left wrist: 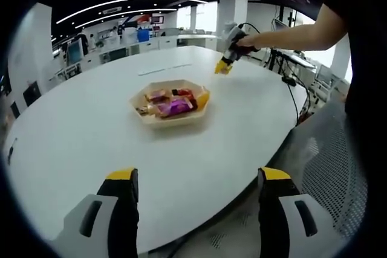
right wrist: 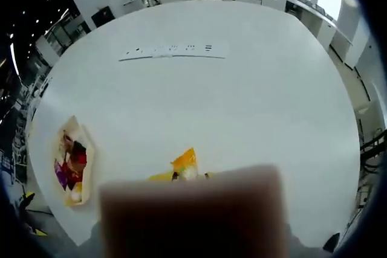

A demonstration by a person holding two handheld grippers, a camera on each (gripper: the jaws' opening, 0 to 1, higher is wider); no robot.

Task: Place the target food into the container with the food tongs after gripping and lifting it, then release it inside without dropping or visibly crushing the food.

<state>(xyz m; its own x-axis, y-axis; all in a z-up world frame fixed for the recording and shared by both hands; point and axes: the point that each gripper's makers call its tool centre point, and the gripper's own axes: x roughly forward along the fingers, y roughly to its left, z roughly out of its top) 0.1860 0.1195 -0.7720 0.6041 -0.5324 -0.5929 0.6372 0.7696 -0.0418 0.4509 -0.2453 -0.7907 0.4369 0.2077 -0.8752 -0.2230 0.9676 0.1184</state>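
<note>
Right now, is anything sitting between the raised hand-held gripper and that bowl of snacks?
Nothing visible. The right hand-held gripper hangs above the white table, and the stretch of tabletop between it and the bowl is bare. The bowl already holds several wrapped foods.

Tray (left wrist: 195, 116) on tabletop (left wrist: 91, 143), ahead of left fingers (left wrist: 121, 176), between their lines. Packets (left wrist: 172, 107) lie in tray. Right gripper (left wrist: 224, 67) above tabletop beyond tray, to its right. Strip (right wrist: 172, 52) far ahead of right fingers; tray to their left.
</note>
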